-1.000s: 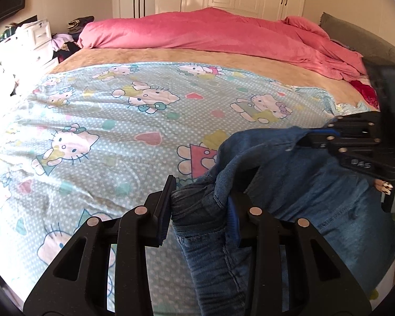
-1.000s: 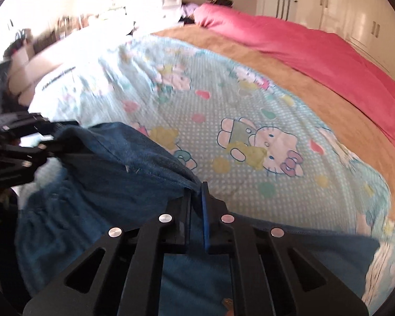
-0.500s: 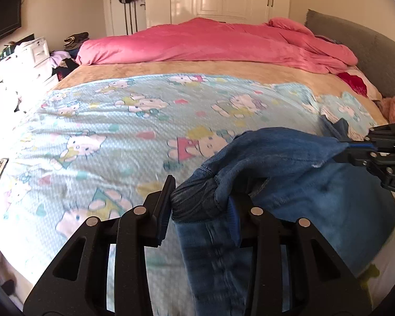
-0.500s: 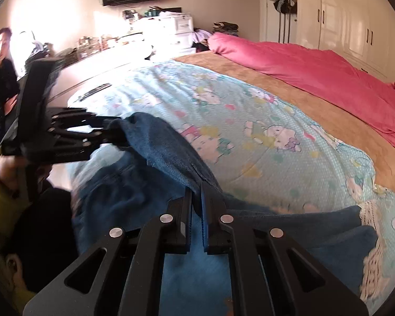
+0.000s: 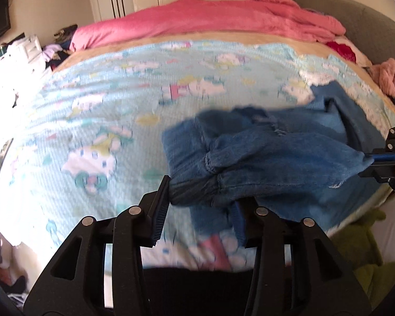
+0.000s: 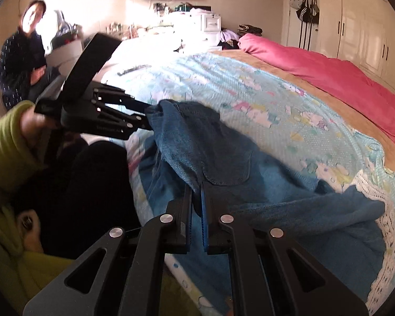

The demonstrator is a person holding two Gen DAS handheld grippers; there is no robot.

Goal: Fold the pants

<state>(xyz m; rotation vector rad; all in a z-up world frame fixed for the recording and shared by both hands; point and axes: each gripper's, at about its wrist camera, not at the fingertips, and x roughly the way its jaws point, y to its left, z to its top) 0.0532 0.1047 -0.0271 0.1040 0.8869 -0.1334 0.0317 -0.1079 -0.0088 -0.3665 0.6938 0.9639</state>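
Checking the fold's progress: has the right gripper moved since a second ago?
Yes. In the left wrist view the right gripper, shut on the jeans, has slid rightward and now sits by the bed's edge, away from the pink blanket.

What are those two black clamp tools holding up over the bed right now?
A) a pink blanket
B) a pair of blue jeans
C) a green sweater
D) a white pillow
B: the right gripper is pinched shut on a fold of the blue jeans, and the left gripper has a bunched denim edge between its jaws, above the cartoon-print sheet.
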